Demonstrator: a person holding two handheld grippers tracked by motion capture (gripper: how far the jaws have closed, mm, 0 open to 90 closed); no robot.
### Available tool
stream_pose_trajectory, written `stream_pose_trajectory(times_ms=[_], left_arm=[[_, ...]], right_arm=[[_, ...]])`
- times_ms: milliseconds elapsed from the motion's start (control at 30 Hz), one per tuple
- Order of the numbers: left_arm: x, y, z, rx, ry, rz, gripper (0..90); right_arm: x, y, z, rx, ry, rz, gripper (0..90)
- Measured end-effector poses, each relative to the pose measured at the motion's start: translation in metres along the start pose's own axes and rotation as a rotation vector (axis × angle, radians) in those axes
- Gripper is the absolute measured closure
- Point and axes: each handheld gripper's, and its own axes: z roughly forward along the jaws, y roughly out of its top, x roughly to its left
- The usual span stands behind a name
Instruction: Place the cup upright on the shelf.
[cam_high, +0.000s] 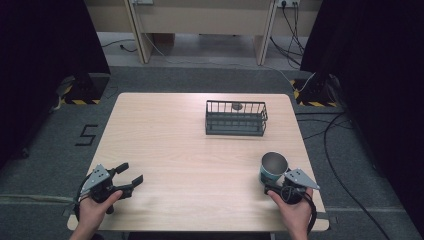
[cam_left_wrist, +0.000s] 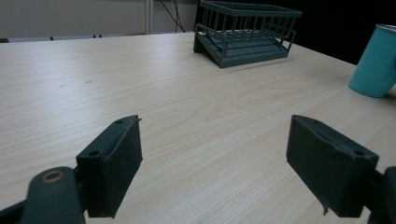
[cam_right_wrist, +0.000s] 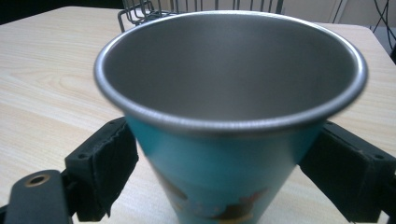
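Teal steel cup (cam_high: 273, 168) stands upright near the tabletop's (cam_high: 190, 150) right front edge, between the right tool's (cam_high: 276, 186) jaws, which press its sides. Left tool (cam_high: 128, 177) sits at front left, jaws apart, holding nothing. Dark wire basket (cam_high: 236, 118) sits farther back.
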Motion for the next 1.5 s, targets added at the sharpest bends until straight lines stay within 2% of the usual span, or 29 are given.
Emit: stream_pose_trajectory(times_ms=[267, 367, 800, 1500], left_arm=[[-0.0001, 0.0000, 0.0001, 0.001, -0.002, 0.000, 17.7], [-0.0002, -0.0001, 0.0003, 0.001, -0.003, 0.000, 17.7], [-0.0022, 0.0003, 0.0004, 0.002, -0.013, 0.009, 17.8], [-0.0025, 0.0004, 0.0007, -0.001, -0.012, 0.008, 17.9]], right_arm=[[0.0000, 0.0030, 0.0082, -0.001, 0.002, -0.009, 13.0], [0.0005, 0.0025, 0.0096, 0.001, 0.001, -0.016, 15.5], [0.0016, 0.0010, 0.0095, -0.024, 0.007, -0.026, 17.6], [0.0042, 0.0099, 0.0028, -0.080, 0.004, -0.036, 17.8]])
